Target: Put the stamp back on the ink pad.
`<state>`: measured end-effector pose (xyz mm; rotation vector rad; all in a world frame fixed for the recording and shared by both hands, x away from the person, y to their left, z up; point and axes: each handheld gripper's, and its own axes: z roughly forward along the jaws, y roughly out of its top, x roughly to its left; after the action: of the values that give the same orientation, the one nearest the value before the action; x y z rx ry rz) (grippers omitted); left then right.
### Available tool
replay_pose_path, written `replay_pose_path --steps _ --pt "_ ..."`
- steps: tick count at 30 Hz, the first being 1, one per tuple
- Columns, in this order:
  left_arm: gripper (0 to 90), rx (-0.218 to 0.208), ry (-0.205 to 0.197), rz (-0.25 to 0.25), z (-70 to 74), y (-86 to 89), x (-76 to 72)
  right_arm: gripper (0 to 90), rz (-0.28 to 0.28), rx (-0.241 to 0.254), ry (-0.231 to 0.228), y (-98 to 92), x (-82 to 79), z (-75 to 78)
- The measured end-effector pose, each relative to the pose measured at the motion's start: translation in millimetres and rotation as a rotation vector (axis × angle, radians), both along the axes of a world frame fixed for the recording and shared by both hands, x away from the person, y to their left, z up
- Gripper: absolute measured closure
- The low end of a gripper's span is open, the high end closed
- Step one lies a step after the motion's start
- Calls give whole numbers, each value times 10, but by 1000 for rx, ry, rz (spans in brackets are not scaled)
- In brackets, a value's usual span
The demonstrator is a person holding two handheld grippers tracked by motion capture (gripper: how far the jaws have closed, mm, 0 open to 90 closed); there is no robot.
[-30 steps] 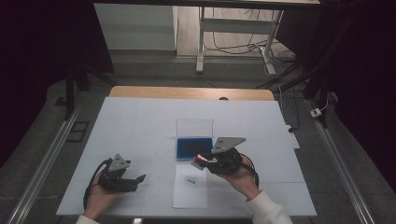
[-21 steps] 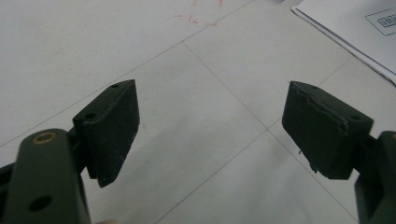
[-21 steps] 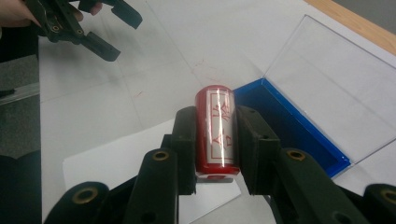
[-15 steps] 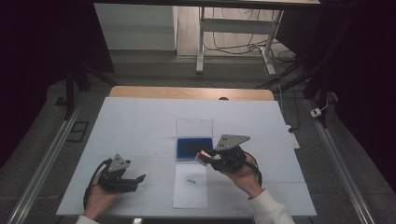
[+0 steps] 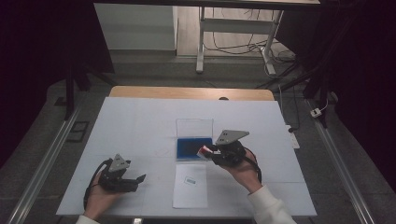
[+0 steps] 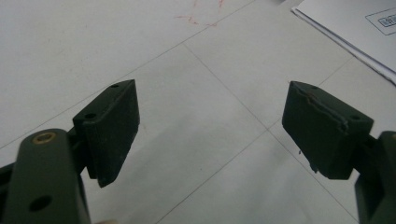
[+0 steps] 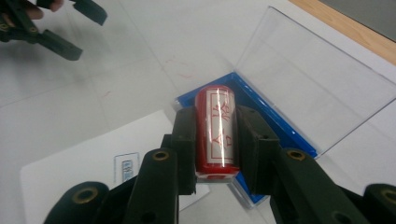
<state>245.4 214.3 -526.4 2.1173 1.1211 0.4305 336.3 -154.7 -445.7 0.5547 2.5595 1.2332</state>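
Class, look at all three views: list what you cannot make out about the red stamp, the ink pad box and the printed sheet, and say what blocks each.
- Base of the red cylindrical stamp: right gripper view, hidden between the right claw pads.
- Blue ink pad box with clear lid: its near corner, covered by stamp and claw.
- Small print on the white paper sheet: high view, too small; right gripper view, blurred.
- The same sheet: left gripper view, cut off by the edge.

The left hand-held gripper [image 5: 122, 175] is matte black with a grey three-cornered plate on top and a black cable looping behind. The right hand-held gripper [image 5: 215, 152] matches it. Brass-ringed screw holes dot the dark arms, and block-shaped pads [image 6: 113, 128] carry small holes. A white sleeve [image 5: 271, 207] covers the right forearm.
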Motion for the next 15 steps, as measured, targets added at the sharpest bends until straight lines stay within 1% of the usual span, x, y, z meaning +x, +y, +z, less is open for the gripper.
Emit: replay_pose_path --steps 5,6,8,12,14,15 --pt "191 -4 2 0 0 2 2 697 -15 -5 3 18 85 -5" --pt "191 -3 1 0 -1 2 3 697 -15 3 4 22 100 -9" --pt "191 -1 2 2 -1 -2 2 697 -20 4 8 35 124 -10" --pt "191 0 3 2 -2 -3 3 697 -16 -10 8 86 171 -13" --pt "191 -1 4 2 -1 -2 4 697 -14 -8 11 117 196 -17" --pt "191 0 2 3 -1 -3 3 696 -11 -17 15 133 210 -19"
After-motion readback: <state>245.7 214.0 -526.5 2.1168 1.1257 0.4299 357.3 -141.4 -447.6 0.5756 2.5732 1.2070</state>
